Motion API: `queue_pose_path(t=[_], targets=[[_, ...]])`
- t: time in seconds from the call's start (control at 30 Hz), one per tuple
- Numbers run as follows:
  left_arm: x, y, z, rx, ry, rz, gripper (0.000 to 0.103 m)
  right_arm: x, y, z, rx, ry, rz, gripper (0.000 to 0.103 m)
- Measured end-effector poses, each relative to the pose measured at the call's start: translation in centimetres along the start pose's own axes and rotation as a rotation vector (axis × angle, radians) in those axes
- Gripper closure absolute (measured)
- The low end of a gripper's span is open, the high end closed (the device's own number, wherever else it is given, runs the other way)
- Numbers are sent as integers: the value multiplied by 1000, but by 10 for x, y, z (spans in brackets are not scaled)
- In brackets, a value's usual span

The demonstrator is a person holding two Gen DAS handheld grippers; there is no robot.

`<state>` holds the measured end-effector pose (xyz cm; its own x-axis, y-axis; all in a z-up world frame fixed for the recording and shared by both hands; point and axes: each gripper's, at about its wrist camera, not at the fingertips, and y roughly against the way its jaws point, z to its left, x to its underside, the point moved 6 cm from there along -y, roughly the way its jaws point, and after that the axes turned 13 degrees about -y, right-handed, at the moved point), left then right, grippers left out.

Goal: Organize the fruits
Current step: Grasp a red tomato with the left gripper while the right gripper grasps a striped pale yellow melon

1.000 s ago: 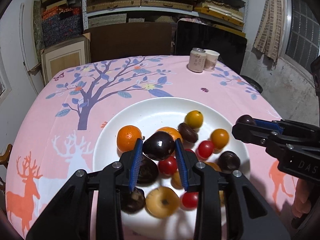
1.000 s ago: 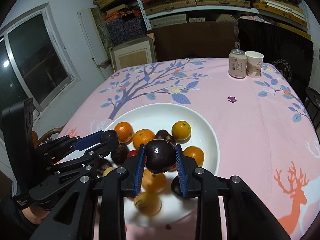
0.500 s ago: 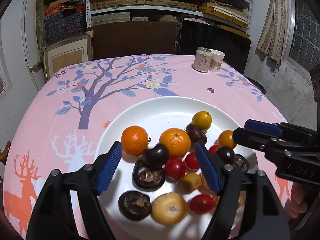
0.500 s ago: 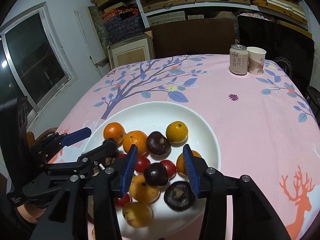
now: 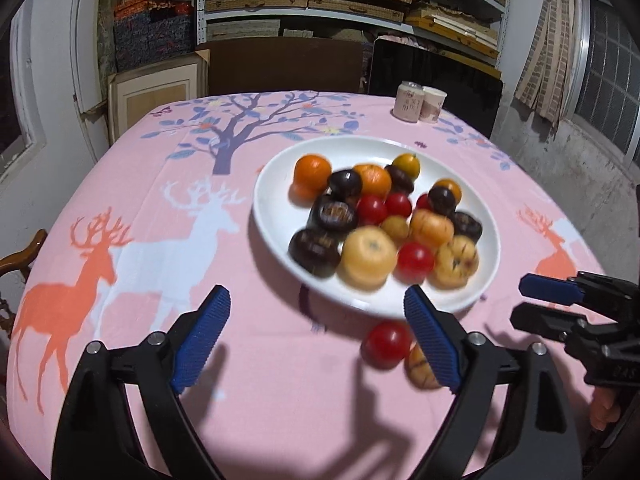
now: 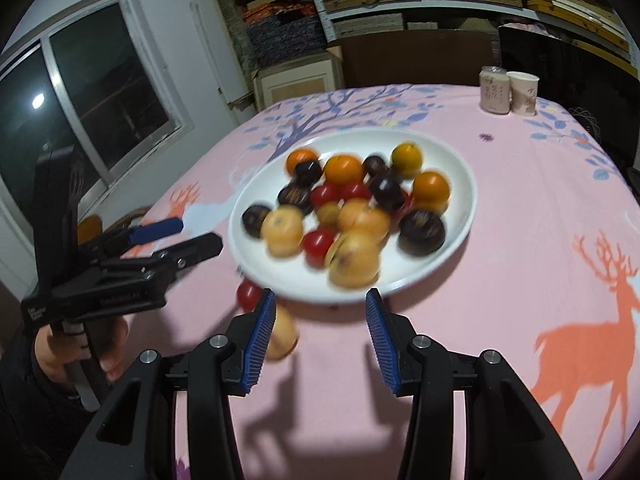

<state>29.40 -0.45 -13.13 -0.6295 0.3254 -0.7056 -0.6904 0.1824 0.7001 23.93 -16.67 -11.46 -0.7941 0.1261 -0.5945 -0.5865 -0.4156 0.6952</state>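
Both tongs have backed away from the white plate (image 5: 486, 280) since a moment ago, when each was over the fruit. The left gripper (image 5: 316, 338) now hangs empty with its blue pads spread wide, just short of the plate's near rim; the right gripper (image 6: 321, 340) is empty and parted too. The fruit pile (image 5: 384, 216) (oranges, dark purple rounds, red tomatoes, yellow ones, all blurred) sits heaped on the plate. A red tomato (image 5: 386, 343) and a yellow fruit (image 5: 420, 366) lie on the pink tablecloth (image 5: 248, 380) beside the near rim.
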Motion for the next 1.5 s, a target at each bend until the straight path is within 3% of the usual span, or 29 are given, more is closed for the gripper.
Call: queue_pose_path(t=[0.23,0.3,0.37,0.47,0.97,1.0,1.07,1.13,1.27,1.5], targets=[[34,2,1,-11,16,45,16,46,-21,23,40,83,72,56],[39,3,6,-16,30,53,11,52,-26,28,70,119,82,56],[42,4,11,-18,54,53,7,52,-30,30,77,122,88,56],[45,2,18,-11,86,60,7,46,-31,30,97,111,68,46],[46,-2,23,29,137,67,6,35,-63,35,165,130,99,46],[46,-3,24,29,139,69,6,35,-63,36,168,135,100,46],[46,-3,23,30,139,73,6,35,-63,36,171,140,97,62],[46,-4,23,29,135,72,6,36,-60,36,166,133,100,62],[44,-2,17,23,100,65,6,40,-47,30,156,117,85,62],[26,-8,-30,6,-86,71,6,41,-7,-8,132,14,3,62]])
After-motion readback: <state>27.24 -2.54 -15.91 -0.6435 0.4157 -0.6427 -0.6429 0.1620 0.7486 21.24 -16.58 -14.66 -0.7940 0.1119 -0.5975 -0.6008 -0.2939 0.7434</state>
